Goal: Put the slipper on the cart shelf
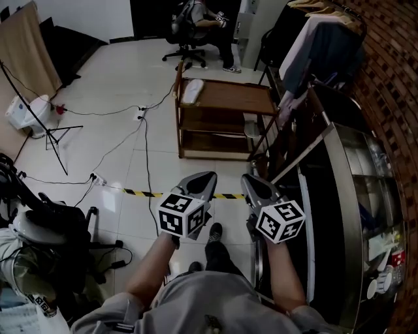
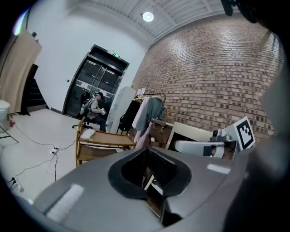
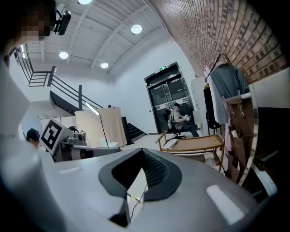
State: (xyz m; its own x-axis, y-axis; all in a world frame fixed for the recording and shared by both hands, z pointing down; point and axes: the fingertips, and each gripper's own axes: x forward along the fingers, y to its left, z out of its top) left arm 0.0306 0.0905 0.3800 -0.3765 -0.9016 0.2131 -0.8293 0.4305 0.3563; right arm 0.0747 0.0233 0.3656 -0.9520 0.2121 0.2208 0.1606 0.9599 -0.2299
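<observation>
Slipper [image 1: 191,91] on top of cart [image 1: 230,98]

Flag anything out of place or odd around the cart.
Loose cables trail across the floor in front of the cart, down to the striped tape: a likely trip risk. A white item, possibly a slipper, lies on the cart's top shelf. Nothing else stands out.

Cart [image 1: 228,99] ahead on floor [image 1: 117,85].
Slipper [image 1: 191,91] on its top shelf, left end; seated person [image 1: 202,19] behind cart; clothes rack [image 1: 313,39] to its right; tape [image 1: 147,193] across floor in front.
</observation>
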